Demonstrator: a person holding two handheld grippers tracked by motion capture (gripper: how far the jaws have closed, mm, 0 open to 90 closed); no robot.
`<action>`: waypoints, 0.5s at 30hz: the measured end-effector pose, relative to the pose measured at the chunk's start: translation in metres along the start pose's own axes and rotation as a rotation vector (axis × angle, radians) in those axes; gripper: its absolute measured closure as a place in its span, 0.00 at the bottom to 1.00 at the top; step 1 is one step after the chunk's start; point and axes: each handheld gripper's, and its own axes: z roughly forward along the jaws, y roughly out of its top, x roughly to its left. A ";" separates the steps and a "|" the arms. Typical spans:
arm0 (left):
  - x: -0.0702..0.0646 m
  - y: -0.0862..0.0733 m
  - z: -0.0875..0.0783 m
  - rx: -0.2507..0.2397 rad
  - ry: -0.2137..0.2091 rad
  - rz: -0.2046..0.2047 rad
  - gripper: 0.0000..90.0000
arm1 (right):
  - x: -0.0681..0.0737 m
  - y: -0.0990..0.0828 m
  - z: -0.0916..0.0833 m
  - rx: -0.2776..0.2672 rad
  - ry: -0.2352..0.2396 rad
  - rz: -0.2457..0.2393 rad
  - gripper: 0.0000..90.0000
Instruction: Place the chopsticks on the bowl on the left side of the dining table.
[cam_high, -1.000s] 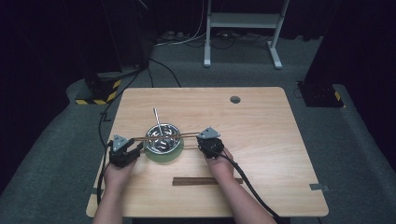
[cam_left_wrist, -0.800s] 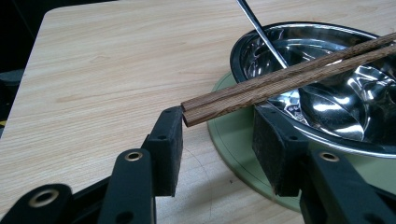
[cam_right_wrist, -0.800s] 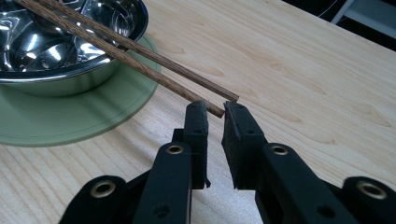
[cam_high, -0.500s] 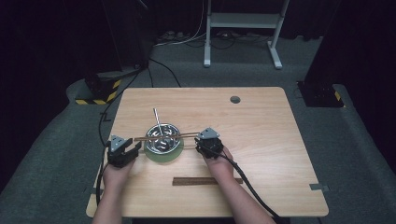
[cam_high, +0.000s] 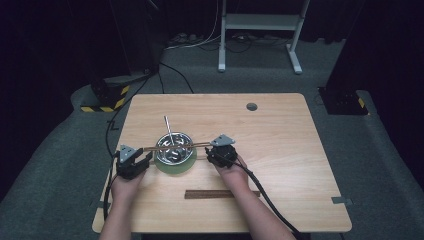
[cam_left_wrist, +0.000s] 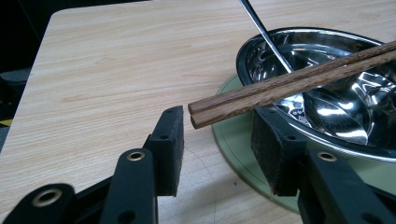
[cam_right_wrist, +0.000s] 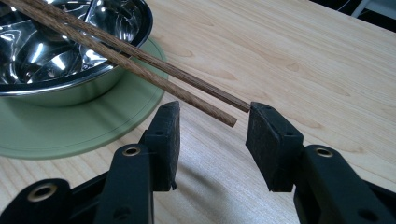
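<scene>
Loosely, chopsticks (cam_high: 175, 146) span bowl (cam_high: 174, 148), both grippers open-fingered.

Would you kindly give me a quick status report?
Both tongs, left and right, open, empty. Chopsticks resting across bowl. Spoon in bowl.

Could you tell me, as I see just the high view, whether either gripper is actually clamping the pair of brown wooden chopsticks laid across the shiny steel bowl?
Observer: No. In the left gripper view the left gripper is open, and the pair of brown wooden chopsticks ends between its pads with gaps on both sides.
Operator: Thank you. And the right one?
Observer: The right gripper is open too; the thin tips hang between its pads, apart from the near pad.
Operator: What holds the chopsticks up, then?
Observer: They rest on the rim of the shiny steel bowl, which sits on a round green mat.
</scene>
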 end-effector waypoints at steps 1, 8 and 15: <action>0.000 0.000 0.000 0.001 0.000 0.000 0.60 | 0.001 0.000 -0.001 0.002 0.004 0.002 0.61; 0.000 0.000 0.001 0.002 -0.001 0.000 0.60 | 0.004 -0.002 -0.004 -0.005 -0.002 -0.012 0.64; 0.000 0.000 0.001 0.001 0.001 0.000 0.60 | 0.004 -0.004 -0.007 -0.011 -0.008 -0.019 0.66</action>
